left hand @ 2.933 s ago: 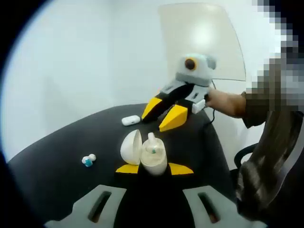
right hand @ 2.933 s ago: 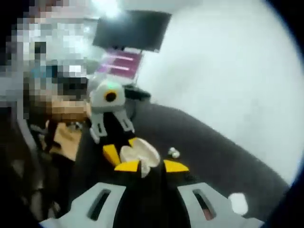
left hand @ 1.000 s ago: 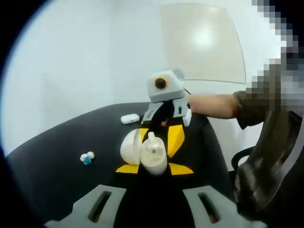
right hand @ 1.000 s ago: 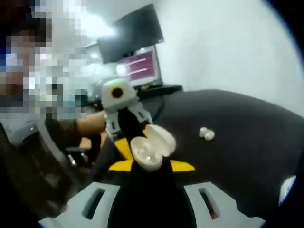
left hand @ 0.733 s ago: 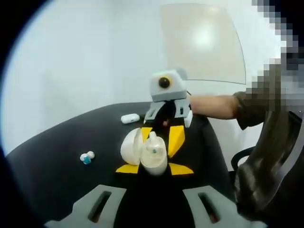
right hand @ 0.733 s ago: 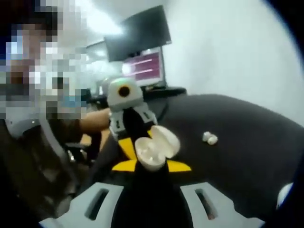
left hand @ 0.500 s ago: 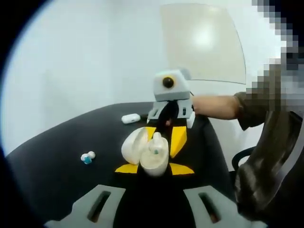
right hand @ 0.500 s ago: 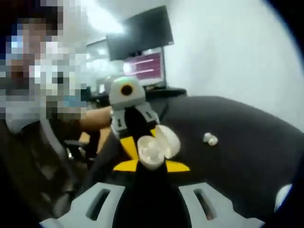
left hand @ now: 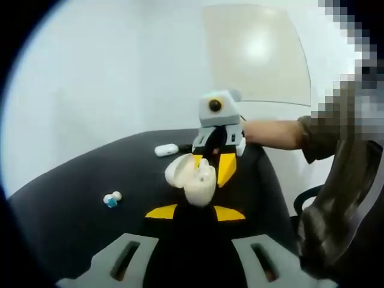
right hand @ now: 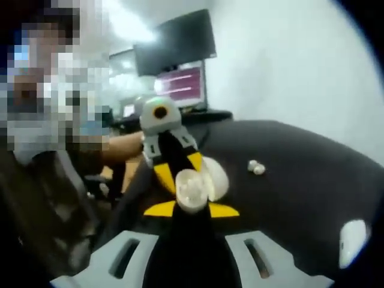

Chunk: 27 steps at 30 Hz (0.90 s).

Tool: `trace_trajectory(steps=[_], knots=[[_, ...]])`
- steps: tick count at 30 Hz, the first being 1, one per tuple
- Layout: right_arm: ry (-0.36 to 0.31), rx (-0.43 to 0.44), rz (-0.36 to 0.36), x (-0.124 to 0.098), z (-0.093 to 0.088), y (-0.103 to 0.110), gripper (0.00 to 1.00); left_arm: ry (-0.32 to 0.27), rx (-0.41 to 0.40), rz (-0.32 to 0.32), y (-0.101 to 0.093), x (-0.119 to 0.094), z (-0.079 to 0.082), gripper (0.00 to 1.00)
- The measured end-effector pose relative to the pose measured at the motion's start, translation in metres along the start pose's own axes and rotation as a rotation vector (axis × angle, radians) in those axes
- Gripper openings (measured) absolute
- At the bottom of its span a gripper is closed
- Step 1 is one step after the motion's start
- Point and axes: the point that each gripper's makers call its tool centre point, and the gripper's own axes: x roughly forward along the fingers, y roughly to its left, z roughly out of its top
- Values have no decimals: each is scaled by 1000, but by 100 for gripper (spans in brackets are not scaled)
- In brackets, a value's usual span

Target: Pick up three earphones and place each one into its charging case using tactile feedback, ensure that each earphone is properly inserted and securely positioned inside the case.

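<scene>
White wall (left hand: pixel 108 72), monitor (right hand: pixel 180 84) behind

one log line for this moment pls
left tool: shut on open case | right tool: at case | loose earbud on table

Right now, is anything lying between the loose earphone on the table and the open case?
Nothing visible: bare black table separates the earphone from the case. The right gripper crowds the case's far side, and its lid looks partly folded over.
</scene>
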Motion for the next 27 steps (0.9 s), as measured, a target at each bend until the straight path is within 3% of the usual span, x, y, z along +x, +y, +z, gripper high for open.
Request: trace_trajectory(steps=[11, 17, 20, 27], knots=[[-14, 19, 6, 1, 0, 0, 20, 0, 2, 19, 2, -2, 1, 19], [-18, 14, 6, 2, 0, 0, 20, -100, -118, -7, 10, -15, 20, 19], [-20, 0, 5, 2, 0, -1, 20, -105, -141, 35, 28, -27, 26, 19], [-22, -25, -1, 1, 0, -1, 20, -53, -247, 206, 101, -37, 44, 19]])
